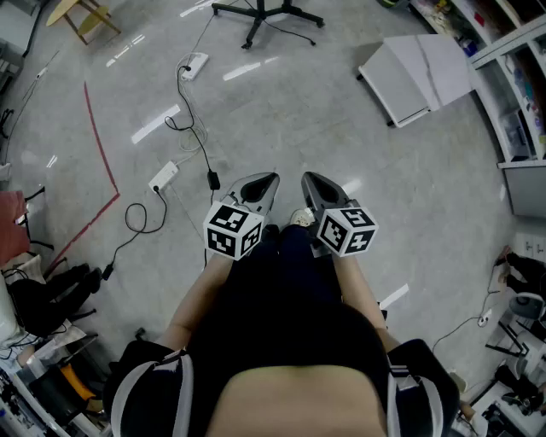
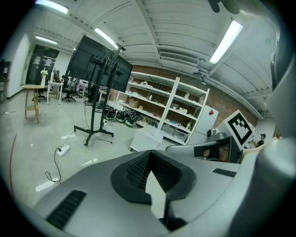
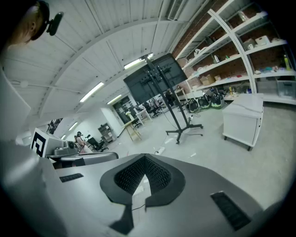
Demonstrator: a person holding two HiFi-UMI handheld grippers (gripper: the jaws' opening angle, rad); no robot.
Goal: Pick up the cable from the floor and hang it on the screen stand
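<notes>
A black cable (image 1: 194,132) snakes over the grey floor between two white power strips (image 1: 194,65) (image 1: 164,177), and a second loop (image 1: 141,220) lies further left. The screen stand's black wheeled base (image 1: 264,13) shows at the top edge. In the left gripper view the screen stand (image 2: 99,92) carries two dark screens, with the cable (image 2: 51,176) on the floor before it. My left gripper (image 1: 271,179) and right gripper (image 1: 307,177) are held side by side at waist height, both shut and empty, well above the cable. The right gripper view shows the stand (image 3: 169,99) far ahead.
A white cabinet (image 1: 418,72) stands on the floor at the right, with white shelving (image 1: 512,94) full of boxes behind it. A red line (image 1: 102,154) is taped on the floor at the left. A wooden stool (image 1: 81,13) is at the far left, and bags and gear (image 1: 43,299) lie near me.
</notes>
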